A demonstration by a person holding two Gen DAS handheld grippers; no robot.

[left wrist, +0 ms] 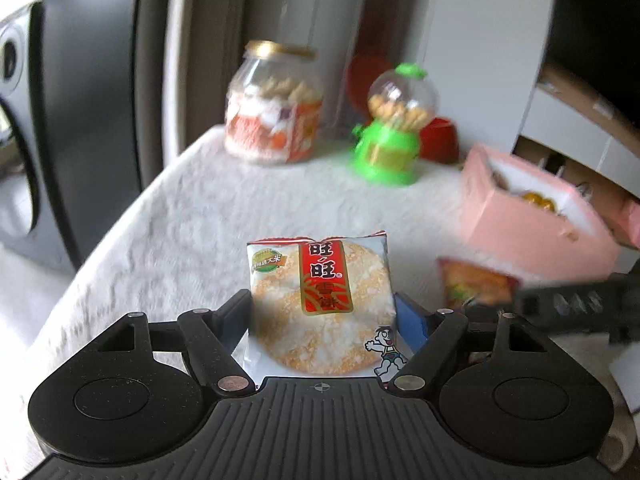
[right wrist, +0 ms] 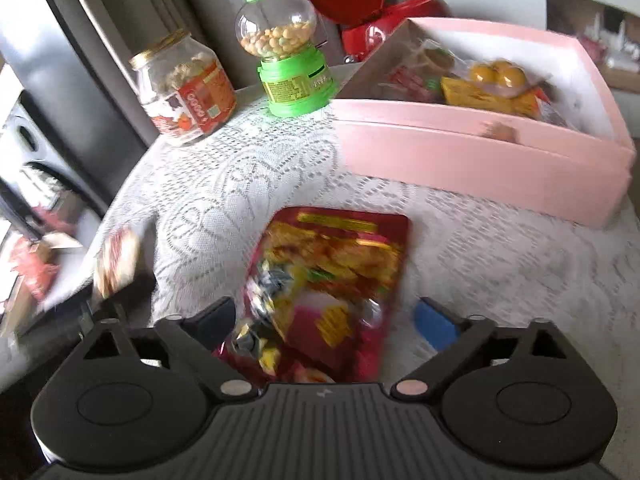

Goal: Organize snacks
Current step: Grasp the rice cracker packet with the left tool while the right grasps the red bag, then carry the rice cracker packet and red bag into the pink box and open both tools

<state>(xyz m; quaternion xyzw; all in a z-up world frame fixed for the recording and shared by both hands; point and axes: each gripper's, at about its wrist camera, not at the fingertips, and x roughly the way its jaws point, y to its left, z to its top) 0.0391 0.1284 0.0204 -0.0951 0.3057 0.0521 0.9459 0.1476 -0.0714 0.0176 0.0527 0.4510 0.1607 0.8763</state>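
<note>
A: While the left hand-held gripper [left wrist: 322, 312] points down over the surface [left wrist: 192, 216], what is betw. its pads?
B: A rice cracker packet [left wrist: 320, 304], white w/ a red label and a cartoon boy. The two fingers press on its sides, so it is gripped and sits upright, raised over the lace cloth.
A: And the right hand-held gripper [right wrist: 324, 320]?
B: Its jaws stand wide. A red snack bag [right wrist: 332, 280] is betw. them, but the blue pad [right wrist: 434, 322] on the right side is clearly apart from it. The picture is blurred, so I cannot tell if the bag lies flat on the cloth.
A: Where is the box?
B: The pink box [right wrist: 472, 160] is at the right side of the surface, open, w/ yellow sweets and other packets inside. Behind, near the back edge, a glass jar [right wrist: 186, 88] w/ gold lid and a green candy dispenser [right wrist: 288, 52] stand side by side; a red container [right wrist: 360, 12] w/ open lid is behind the box corner.
</note>
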